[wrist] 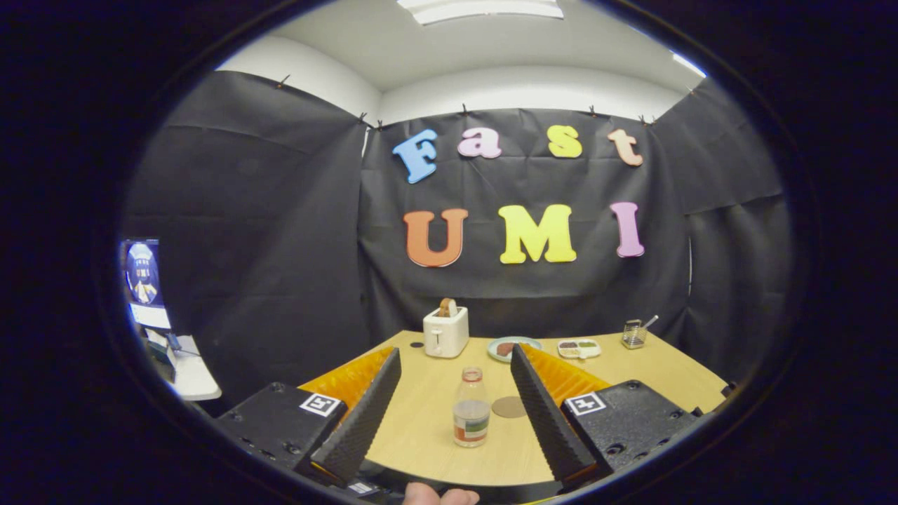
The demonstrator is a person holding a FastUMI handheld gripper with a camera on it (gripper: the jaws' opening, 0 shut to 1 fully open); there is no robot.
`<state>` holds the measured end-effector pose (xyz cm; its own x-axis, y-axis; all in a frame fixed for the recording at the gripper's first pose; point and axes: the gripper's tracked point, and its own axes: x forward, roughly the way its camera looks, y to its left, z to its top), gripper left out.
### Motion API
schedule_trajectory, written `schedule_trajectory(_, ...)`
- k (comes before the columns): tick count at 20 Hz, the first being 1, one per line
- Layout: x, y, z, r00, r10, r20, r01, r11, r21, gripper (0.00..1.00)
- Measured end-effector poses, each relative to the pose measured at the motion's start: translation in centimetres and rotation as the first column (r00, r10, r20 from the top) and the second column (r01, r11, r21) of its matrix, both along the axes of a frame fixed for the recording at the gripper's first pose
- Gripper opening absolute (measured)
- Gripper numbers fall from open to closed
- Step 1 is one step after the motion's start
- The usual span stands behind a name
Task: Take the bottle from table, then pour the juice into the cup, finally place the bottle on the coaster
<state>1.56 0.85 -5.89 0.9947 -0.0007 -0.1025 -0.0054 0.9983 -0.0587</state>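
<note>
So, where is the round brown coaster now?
In the gripper view, the round brown coaster lies on the wooden table, just beside the clear juice bottle, between the open gripper fingers.

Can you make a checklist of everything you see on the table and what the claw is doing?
Surface: wooden table, bare between the things.
Job's things: bottle upright between the claw's fingers, partly filled; round coaster just beside it; no cup that I can pick out.
Clutter: toaster with toast, plate, small divided tray, wire holder with a utensil, all along the far edge.
Grippers: claw open, fingers apart, touching nothing.
Cables: nothing seen.
Surroundings: black cloth wall; a monitor on a side desk.
</note>
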Motion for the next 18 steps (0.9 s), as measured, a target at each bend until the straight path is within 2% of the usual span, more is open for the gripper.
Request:
schedule_trajectory(7,0.2,2.2,-1.6,0.999,0.043,-0.008,-0.043,0.999,-0.018,1.0)
schedule_trajectory(13,0.9,1.6,-2.9,1.0,0.017,-0.011,-0.017,1.0,-0.021,1.0)
schedule_trajectory(18,2.3,0.2,-5.9,0.999,-0.027,-0.026,0.027,0.999,-0.027,1.0)
